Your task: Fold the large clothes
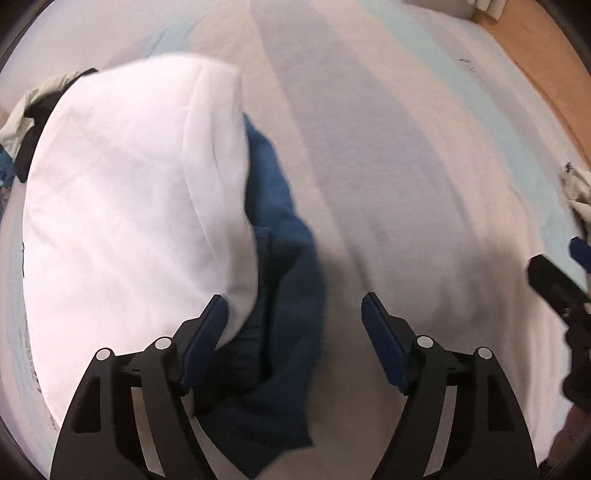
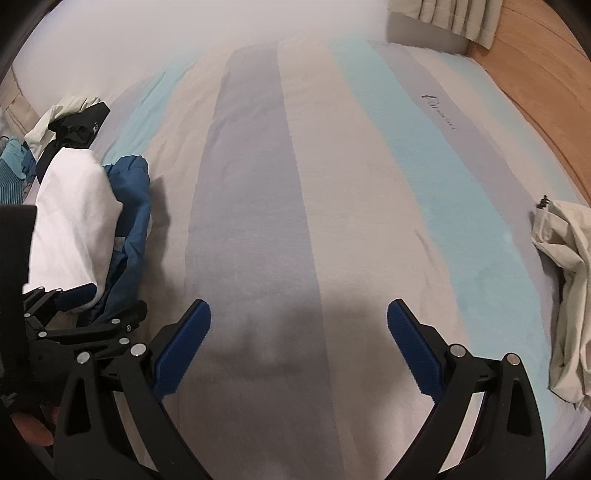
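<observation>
A folded white garment (image 1: 125, 206) lies on top of a folded blue garment (image 1: 284, 266) on the striped bed sheet (image 1: 406, 184). My left gripper (image 1: 295, 314) is open and empty, just above the near edge of this stack, its left finger by the white cloth. The stack also shows in the right wrist view, white (image 2: 70, 218) over blue (image 2: 133, 206), at the left. My right gripper (image 2: 299, 325) is open and empty over bare sheet (image 2: 258, 184). A crumpled beige garment (image 2: 569, 273) lies at the right edge.
A heap of dark, beige and teal clothes (image 2: 66, 122) sits at the far left behind the stack. Wooden floor (image 2: 535, 74) and a curtain (image 2: 454, 18) lie beyond the bed's right side.
</observation>
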